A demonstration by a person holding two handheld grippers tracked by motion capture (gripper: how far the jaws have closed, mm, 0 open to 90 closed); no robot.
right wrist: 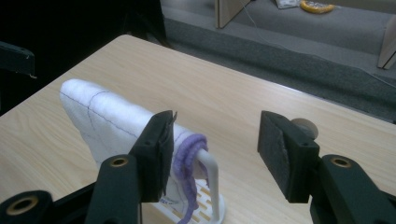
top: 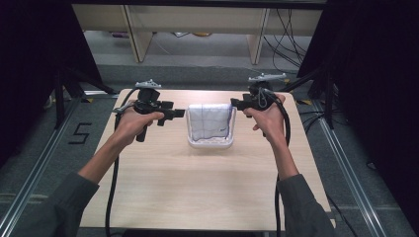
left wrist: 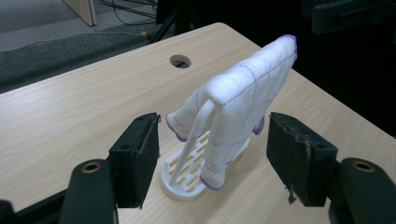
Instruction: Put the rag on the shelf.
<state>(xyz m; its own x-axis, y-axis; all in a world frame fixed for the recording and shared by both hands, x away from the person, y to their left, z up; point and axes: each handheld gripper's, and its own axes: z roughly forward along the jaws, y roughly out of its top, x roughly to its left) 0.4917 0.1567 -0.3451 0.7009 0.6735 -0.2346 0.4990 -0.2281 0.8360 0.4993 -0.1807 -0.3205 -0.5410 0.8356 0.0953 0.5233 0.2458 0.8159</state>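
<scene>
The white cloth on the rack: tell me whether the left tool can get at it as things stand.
Probably yes. The left tool stands open, pointing at the cloth draped over the white rack, and nothing lies between them. The right tool, also open, sits at the cloth's far end, apart.

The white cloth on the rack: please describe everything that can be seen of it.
The white cloth looks soft and thick, like a towel, with thin purple grid lines and a purple stitched edge. It is draped over the top bar of a white plastic rack, hanging down on both sides, its lower edges near the slotted base. It stands at the middle of the far half of the wooden table. Only the rack touches it; both grippers' jaws are open beside it.
</scene>
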